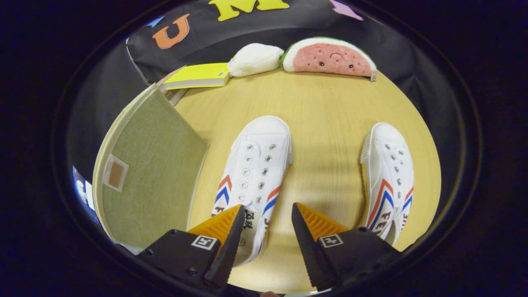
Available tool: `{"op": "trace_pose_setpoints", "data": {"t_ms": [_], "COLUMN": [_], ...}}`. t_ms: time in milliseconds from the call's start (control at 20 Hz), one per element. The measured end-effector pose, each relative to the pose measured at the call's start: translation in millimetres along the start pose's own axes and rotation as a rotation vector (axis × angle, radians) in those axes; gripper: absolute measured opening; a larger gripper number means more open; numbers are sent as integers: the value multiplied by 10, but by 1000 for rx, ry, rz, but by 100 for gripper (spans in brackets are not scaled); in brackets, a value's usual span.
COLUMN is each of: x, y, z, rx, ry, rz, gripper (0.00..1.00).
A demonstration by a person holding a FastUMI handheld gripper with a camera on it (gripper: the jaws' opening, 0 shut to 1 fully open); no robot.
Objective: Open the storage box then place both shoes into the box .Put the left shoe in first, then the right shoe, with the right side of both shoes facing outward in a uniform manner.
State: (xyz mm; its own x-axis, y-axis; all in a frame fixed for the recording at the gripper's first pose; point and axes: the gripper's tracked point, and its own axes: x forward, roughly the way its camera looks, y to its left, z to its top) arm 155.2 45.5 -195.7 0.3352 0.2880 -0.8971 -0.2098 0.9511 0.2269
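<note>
Two white canvas shoes with red and blue stripes lie on the wooden table [326,111], toes pointing away from me. The left shoe [255,169] lies just ahead of my fingers, its heel end running under the left finger and into the gap. The right shoe [390,177] lies apart, to the right of my right finger. A green fabric storage box [152,173] stands to the left of the left shoe, its lid flat and closed with a small pull tab [115,175]. My gripper [266,214] hovers above the table, open, with nothing pressed between its fingers.
At the table's far edge lie a yellow book [198,75], a white plush [255,60] and a watermelon-slice plush [330,57]. Bare tabletop stretches between the two shoes and beyond them.
</note>
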Motion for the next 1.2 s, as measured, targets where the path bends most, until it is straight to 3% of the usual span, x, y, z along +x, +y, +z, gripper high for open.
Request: {"op": "trace_pose_setpoints", "data": {"t_ms": [100,150,250,450,750,1000,1200], "x": [12,12,-9,-29,-317,-1069,-1752], "y": [63,74,45,60,396,567,1074], "z": [10,13,18,26,8,185,383], "rx": [-11,-11,-8,59,258,305,287], "ry": [5,8,3,-16,-44,-153,-244], "rz": [41,41,35,57,218,167,157], "gripper": [59,45,28,7,6,5,5]}}
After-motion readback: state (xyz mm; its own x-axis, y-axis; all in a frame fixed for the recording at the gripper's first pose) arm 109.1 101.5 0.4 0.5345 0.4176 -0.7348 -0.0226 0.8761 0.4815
